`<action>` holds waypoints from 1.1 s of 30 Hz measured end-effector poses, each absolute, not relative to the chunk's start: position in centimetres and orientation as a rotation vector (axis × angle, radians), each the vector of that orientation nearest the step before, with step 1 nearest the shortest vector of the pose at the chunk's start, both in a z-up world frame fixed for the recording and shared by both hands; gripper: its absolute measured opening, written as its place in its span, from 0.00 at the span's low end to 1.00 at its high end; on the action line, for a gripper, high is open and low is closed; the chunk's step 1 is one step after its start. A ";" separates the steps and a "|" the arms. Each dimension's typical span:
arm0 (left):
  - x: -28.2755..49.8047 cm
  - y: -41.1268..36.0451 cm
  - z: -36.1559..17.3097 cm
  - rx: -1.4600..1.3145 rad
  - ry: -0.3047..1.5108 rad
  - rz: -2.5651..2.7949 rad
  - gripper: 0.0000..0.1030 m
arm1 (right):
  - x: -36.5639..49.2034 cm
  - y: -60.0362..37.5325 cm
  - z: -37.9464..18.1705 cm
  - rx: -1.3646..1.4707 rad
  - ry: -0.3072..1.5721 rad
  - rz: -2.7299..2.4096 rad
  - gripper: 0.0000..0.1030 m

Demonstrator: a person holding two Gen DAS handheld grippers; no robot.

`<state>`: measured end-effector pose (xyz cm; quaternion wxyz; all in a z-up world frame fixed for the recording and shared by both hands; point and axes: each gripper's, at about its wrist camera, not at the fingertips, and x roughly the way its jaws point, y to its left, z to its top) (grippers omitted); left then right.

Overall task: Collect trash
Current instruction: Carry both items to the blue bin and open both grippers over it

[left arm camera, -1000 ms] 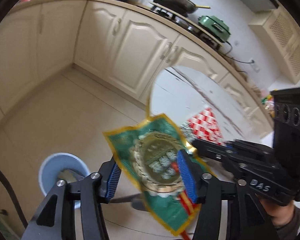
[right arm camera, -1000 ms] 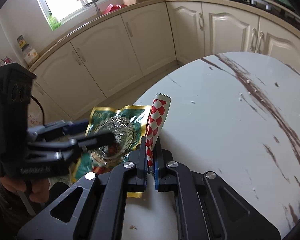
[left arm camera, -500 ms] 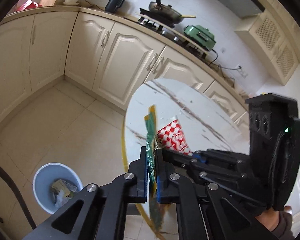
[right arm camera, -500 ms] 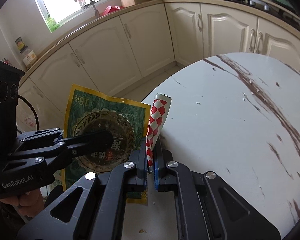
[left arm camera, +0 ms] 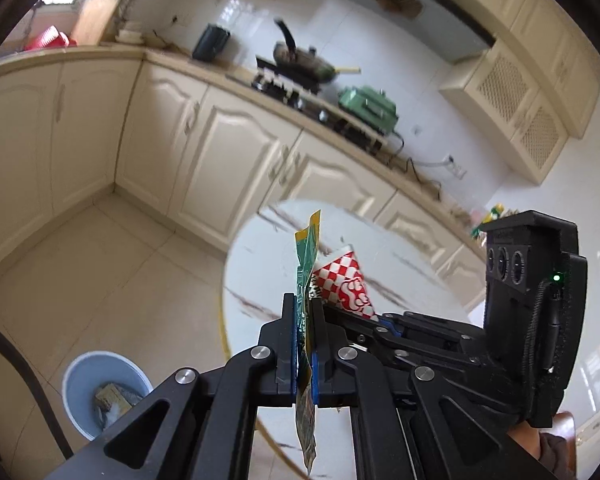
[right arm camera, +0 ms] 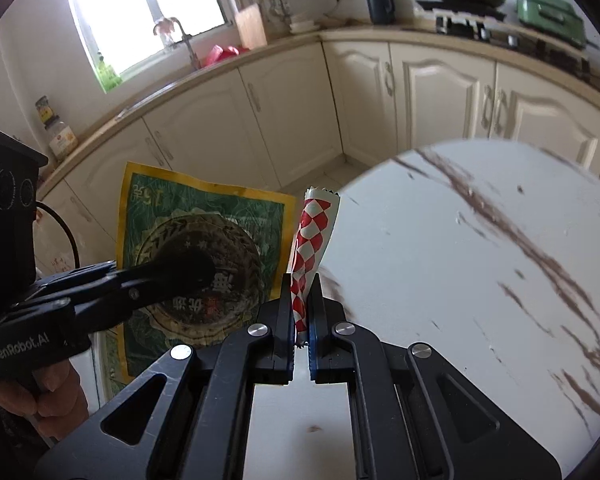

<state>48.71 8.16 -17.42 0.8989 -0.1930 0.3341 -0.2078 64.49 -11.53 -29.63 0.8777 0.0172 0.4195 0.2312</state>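
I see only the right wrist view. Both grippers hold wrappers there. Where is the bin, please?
Observer: The blue bin stands on the floor beside the table, at the lower left of the left gripper in its own view.
Operator: Is it empty?
Observer: No, some trash lies in it.
Operator: Is the green bag held well?
Observer: The green bag sits edge-on between the shut pads, with its tail hanging below them.

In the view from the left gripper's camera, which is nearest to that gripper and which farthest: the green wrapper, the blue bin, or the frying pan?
1. Green wrapper: clamped in the left gripper.
2. Blue bin: on the floor, lower left.
3. Frying pan: on the stove, far counter.
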 end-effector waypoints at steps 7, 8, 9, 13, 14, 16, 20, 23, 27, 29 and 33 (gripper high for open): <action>44.3 14.7 -15.1 -0.357 0.607 -0.303 0.01 | 63.2 -4.4 -25.6 0.003 0.789 0.578 0.06; 43.7 15.7 -15.1 -0.347 0.605 -0.275 0.01 | 63.3 -3.0 -25.5 -0.010 0.787 0.590 0.06; 43.3 16.6 -15.2 -0.336 0.604 -0.249 0.01 | 63.2 -2.0 -25.6 -0.016 0.787 0.598 0.06; 42.2 19.9 -16.8 -0.324 0.632 -0.153 0.01 | 63.7 3.3 -27.5 -0.024 0.818 0.642 0.06; 42.0 20.7 -17.5 -0.321 0.647 -0.128 0.01 | 63.9 4.5 -28.3 -0.022 0.832 0.650 0.06; 42.2 21.8 -19.2 -0.329 0.686 -0.100 0.01 | 64.3 6.2 -30.1 -0.028 0.859 0.650 0.06; 44.1 23.2 -24.3 -0.370 0.798 -0.065 0.01 | 66.1 9.5 -36.0 -0.028 0.964 0.642 0.06; 46.3 23.6 -29.2 -0.387 0.902 -0.044 0.01 | 67.7 10.6 -42.0 -0.017 1.069 0.615 0.06; 50.4 24.6 -34.7 -0.408 1.032 -0.022 0.01 | 69.5 10.6 -49.0 -0.001 1.185 0.571 0.07; 52.4 24.6 -37.6 -0.409 1.093 -0.023 0.01 | 70.3 10.3 -52.8 0.010 1.248 0.541 0.08; 56.9 24.6 -42.1 -0.397 1.189 -0.023 0.01 | 71.7 9.5 -58.7 0.040 1.337 0.494 0.14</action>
